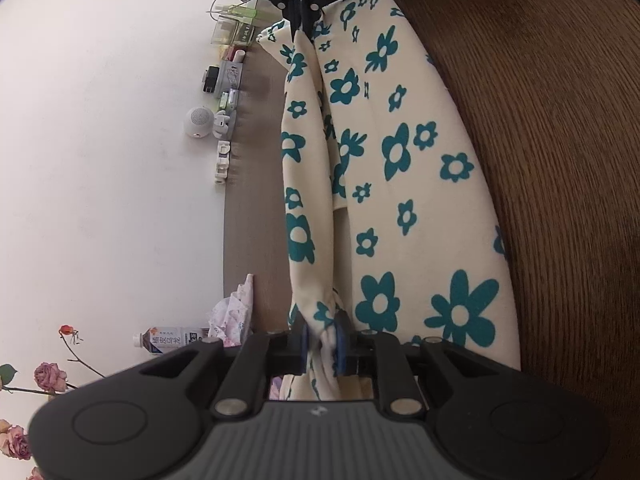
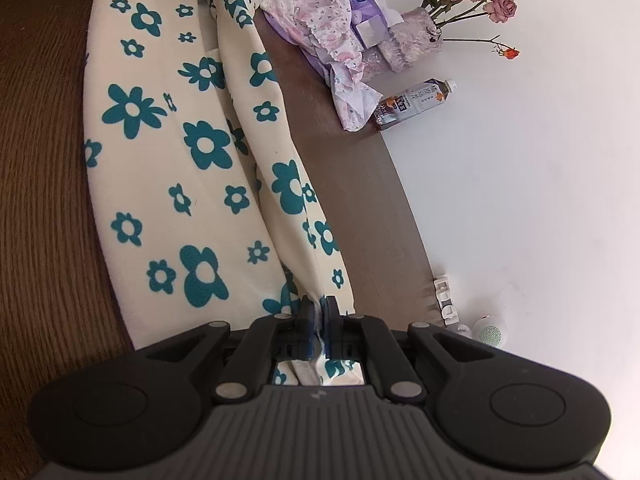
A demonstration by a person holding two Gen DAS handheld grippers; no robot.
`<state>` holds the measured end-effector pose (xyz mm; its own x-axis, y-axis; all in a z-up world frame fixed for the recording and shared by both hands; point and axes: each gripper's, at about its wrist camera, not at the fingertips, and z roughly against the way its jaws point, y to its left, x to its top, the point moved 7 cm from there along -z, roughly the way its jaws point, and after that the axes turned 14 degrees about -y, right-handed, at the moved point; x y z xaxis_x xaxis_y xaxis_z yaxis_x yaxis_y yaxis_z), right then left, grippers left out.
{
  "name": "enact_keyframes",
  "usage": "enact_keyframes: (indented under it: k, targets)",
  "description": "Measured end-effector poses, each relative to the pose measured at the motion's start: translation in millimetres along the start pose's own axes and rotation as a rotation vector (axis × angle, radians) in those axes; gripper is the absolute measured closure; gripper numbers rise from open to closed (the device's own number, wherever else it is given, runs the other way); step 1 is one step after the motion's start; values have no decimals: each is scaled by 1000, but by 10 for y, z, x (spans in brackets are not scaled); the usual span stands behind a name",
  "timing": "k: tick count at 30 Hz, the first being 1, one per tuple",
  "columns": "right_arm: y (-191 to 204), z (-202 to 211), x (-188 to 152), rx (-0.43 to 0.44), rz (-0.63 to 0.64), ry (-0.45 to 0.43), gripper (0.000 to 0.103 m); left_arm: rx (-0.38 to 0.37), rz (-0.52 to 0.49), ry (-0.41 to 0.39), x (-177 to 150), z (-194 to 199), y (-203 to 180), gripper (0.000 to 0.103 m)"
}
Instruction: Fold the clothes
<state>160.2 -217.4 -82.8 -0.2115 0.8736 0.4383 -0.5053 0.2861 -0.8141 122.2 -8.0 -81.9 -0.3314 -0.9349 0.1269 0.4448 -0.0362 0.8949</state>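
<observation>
Left hand-held gripper [image 1: 322, 350]: pads nearly together, clamped on a bunched edge of the cream flowered cloth [image 1: 400, 184]. Right hand-held gripper [image 2: 319, 332]: same, pinching the opposite end of that edge. Cloth's stretched between them w/ a raised fold, rest lying on the brown counter [image 2: 44, 184]. Nearby by the wall: pink floral garment [image 2: 320, 32], tea bottle [image 2: 416, 102], vase w/ roses [image 2: 412, 36], small white speaker [image 1: 199, 121]. All apart from the cloth.

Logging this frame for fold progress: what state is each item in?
Left gripper: shut on floral cloth.
Right gripper: shut on floral cloth.
Floral cloth: edge lifted and stretched between grippers, rest draped on wooden table.
Tea bottle: capped, upright against wall.
</observation>
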Motion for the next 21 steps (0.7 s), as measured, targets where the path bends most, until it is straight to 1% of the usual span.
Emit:
enact_keyframes:
  k: [3, 4, 5, 6, 8, 9, 10, 11, 12, 14, 17, 19, 21]
  targets:
    - [4, 12, 0, -2, -12, 0, 97, -2, 13, 6, -1, 4, -11, 86]
    - [-5, 28, -2, -3, -21, -1, 96, 0, 20, 9, -16, 15, -6, 81]
    - [-15, 49, -4, -3, -32, -3, 95, 2, 29, 11, -31, 49, 6, 74]
    - [-36, 92, -3, 0, -50, -7, 95, 5, 38, 13, -48, 84, 19, 71]
    - [-111, 203, 10, 5, -116, -27, 95, 24, 57, 6, -107, 202, 85, 52]
    - [-160, 268, 22, 7, -161, -41, 94, 29, 83, 8, -148, 249, 137, 50]
    - [-211, 333, 34, 9, -206, -55, 94, 28, 131, 9, -199, 319, 211, 50]
    - [-261, 398, 47, 12, -251, -70, 91, 34, 199, 2, -236, 393, 296, 50]
    - [-315, 459, 61, 14, -299, -85, 85, 40, 267, -5, -272, 468, 382, 50]
    - [-451, 495, 113, 18, -426, -130, 78, 61, 415, -27, -315, 563, 582, 51]
    - [-638, 394, 199, 35, -641, -176, 78, 76, 664, -95, -270, 528, 872, 52]
    - [-734, 211, 241, 45, -778, -166, 78, 60, 796, -138, -210, 441, 998, 52]
    - [-791, 63, 267, 62, -907, -156, 79, 59, 906, -134, -146, 253, 1076, 53]
